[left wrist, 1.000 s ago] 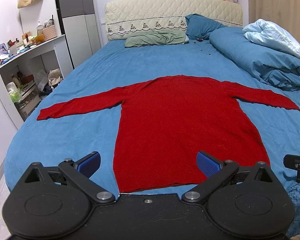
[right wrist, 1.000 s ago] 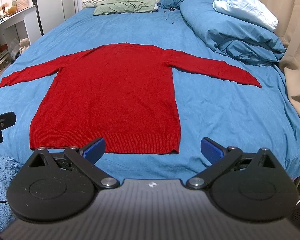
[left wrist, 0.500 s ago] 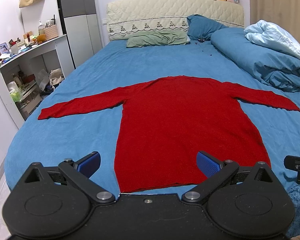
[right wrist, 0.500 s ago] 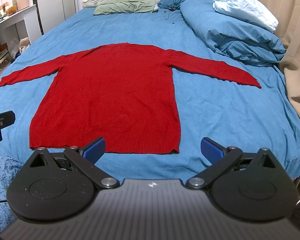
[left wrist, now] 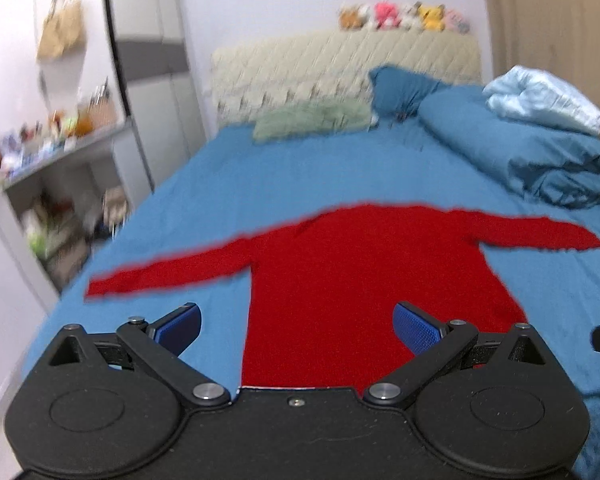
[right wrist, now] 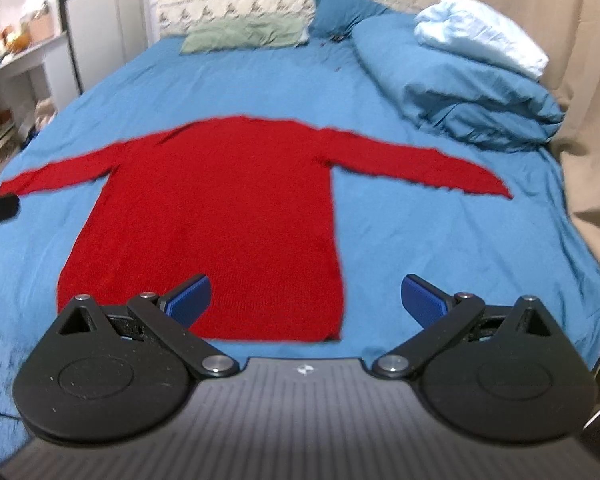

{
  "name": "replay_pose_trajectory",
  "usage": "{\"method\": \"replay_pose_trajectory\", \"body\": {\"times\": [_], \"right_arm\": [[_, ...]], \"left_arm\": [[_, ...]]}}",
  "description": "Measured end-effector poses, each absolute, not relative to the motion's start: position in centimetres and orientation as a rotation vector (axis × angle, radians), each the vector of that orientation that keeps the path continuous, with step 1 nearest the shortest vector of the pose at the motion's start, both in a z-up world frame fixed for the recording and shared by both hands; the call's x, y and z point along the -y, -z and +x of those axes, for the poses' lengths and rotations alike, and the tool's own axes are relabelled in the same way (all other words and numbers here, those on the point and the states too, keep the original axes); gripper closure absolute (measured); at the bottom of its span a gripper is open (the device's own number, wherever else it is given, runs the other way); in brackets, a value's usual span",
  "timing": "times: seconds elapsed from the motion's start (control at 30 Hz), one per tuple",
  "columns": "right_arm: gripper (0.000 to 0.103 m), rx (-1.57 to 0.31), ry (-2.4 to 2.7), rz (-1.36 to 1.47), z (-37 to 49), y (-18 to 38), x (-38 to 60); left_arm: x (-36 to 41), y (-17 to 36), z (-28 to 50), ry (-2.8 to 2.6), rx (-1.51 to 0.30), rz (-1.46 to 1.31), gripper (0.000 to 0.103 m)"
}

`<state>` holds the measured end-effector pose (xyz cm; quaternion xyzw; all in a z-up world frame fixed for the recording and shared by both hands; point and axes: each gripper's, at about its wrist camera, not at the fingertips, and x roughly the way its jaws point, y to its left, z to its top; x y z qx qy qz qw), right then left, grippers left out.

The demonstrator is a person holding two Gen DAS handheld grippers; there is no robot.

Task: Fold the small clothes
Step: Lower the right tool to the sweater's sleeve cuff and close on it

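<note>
Advancing since a moment ago, both grippers, left (left wrist: 296,330) and right (right wrist: 306,296), gape wide and empty over the sweater (right wrist: 228,216) hem ahead, likely starting the first grasp.

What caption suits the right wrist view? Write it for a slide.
Open right gripper above the hem of a red sweater spread flat.

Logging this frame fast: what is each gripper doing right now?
Left gripper: open, holding nothing, above the red sweater.
Right gripper: open, holding nothing.
</note>
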<state>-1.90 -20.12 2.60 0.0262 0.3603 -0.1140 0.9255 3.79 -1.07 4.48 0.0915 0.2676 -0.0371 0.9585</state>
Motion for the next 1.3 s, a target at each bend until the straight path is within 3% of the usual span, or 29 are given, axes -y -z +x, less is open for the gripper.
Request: {"method": "replay_pose_trajectory", "body": {"times": [0.23,0.43,0.73,1.0,1.2,1.3], "right_arm": [[0.0,-0.644,0.395,0.143,1.7,-4.9,29.5],[0.0,-0.567,0.52,0.251,6.2,-3.9,39.2],[0.0,-0.544,0.62,0.388,15.6,5.7,50.2],[0.0,-0.543,0.702,0.46,22.3,16.2,57.4],[0.014,-0.503,0.755,0.454,24.5,19.2,60.2],[0.029,-0.504,0.792,0.454,25.3,19.6,61.4]], "left_arm": [[6.8,-8.7,10.5,0.214,-0.413,0.186,0.0],[13.5,-8.3,19.4,0.328,-0.474,0.161,0.0],[24.1,-0.6,32.8,0.408,-0.619,0.19,0.0],[29.5,10.1,42.4,0.427,-0.763,0.171,0.0],[31.5,14.7,45.2,0.428,-0.803,0.227,0.0],[32.0,15.9,46.0,0.427,-0.838,0.232,0.0]]}}
